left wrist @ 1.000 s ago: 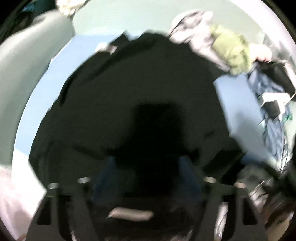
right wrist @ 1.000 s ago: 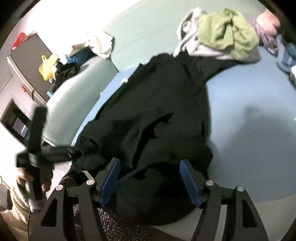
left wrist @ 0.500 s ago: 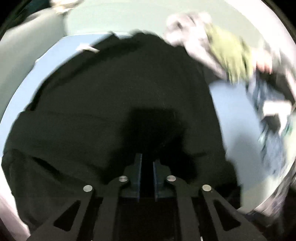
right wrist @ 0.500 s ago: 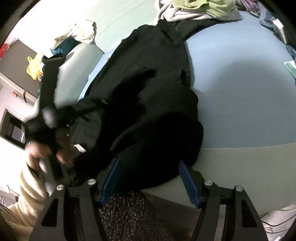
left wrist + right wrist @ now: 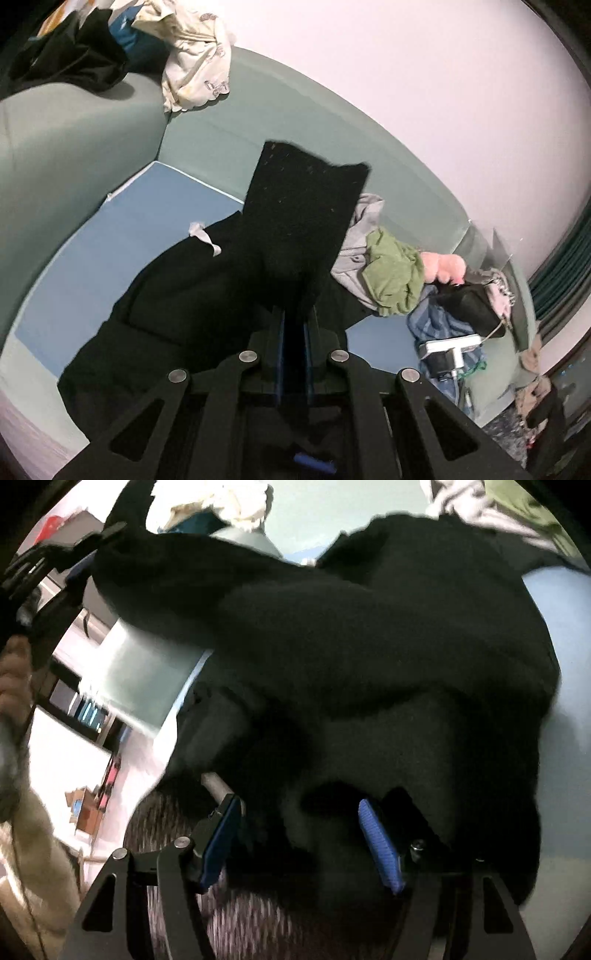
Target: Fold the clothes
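A black garment (image 5: 229,280) lies spread on the blue sofa seat (image 5: 110,251). My left gripper (image 5: 294,325) is shut on an edge of it and holds a flap of black cloth (image 5: 306,206) lifted upright in front of the camera. In the right wrist view the same black garment (image 5: 369,657) fills the frame. My right gripper (image 5: 295,834) is open, its blue pads (image 5: 376,842) on either side of a bunched black fold, close to the cloth. The left gripper (image 5: 55,565) shows at upper left, pulling the garment up.
A pile of clothes, grey (image 5: 351,258), green (image 5: 391,269), pink (image 5: 443,266) and blue (image 5: 432,325), lies at the right of the seat. A cream cloth (image 5: 192,55) and dark clothes (image 5: 70,55) hang on the green sofa back (image 5: 74,140).
My left gripper closed on the black garment and lifted its edge up and away from the seat. My right gripper stayed open and moved in closer over the garment.
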